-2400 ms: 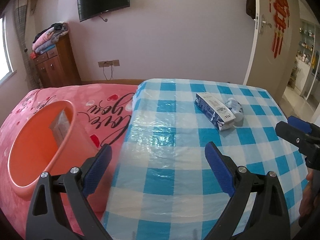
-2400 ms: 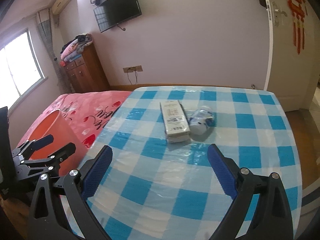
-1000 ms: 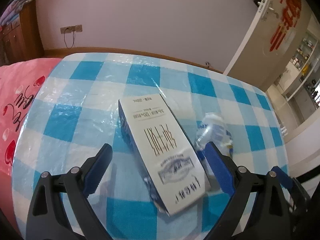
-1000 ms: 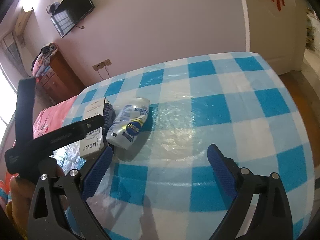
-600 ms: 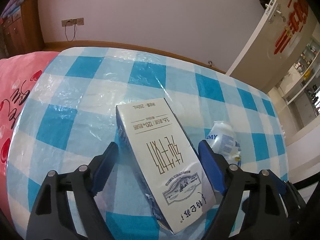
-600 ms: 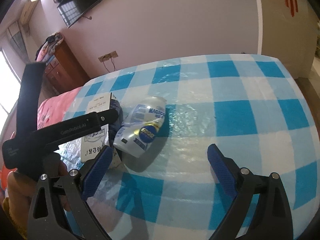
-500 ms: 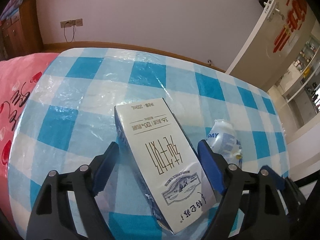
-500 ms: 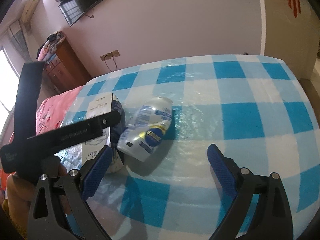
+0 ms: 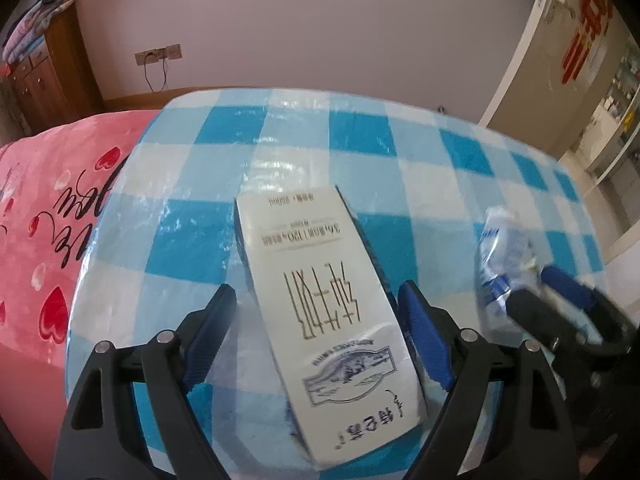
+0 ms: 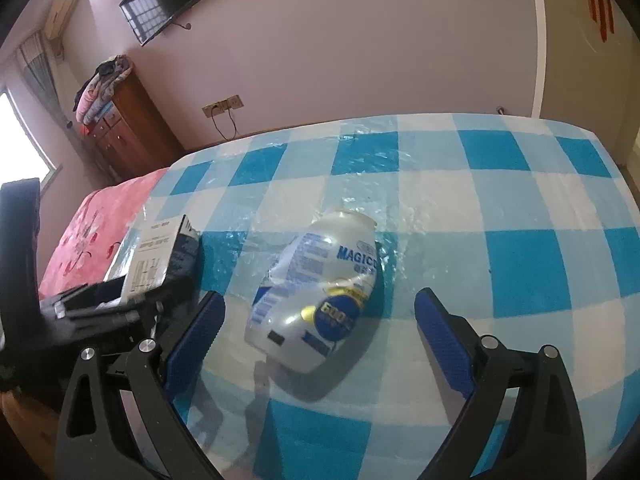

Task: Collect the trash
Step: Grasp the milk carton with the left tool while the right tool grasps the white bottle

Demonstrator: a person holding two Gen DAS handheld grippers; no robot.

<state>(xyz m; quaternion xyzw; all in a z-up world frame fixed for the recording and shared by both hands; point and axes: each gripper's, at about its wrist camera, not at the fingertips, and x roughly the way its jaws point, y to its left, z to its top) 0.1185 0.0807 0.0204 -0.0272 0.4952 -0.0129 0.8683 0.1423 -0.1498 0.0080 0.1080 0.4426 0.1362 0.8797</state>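
Note:
A white milk carton (image 9: 332, 300) lies flat on the blue-checked tablecloth (image 9: 280, 152). It lies between the fingers of my left gripper (image 9: 316, 332), whose jaws are opening. The right pad sits at the carton's edge, and a gap shows at the left pad. A crushed plastic bottle (image 10: 320, 292) with a blue label lies just right of the carton (image 10: 160, 252). My right gripper (image 10: 318, 336) stands open over the bottle's near end, its pads well clear of it. In the left wrist view the bottle (image 9: 504, 264) and the right gripper (image 9: 560, 300) show at the right edge.
A pink blanket (image 9: 48, 208) with hearts covers the surface left of the tablecloth. A wooden cabinet (image 10: 124, 132) with folded bedding on top stands at the back left wall, under a wall television (image 10: 168, 0). A door (image 9: 560, 60) is at the back right.
Both grippers came down closer to the table. The left jaws narrowed around the carton. The right gripper slid left, so the bottle now lies between its fingers.

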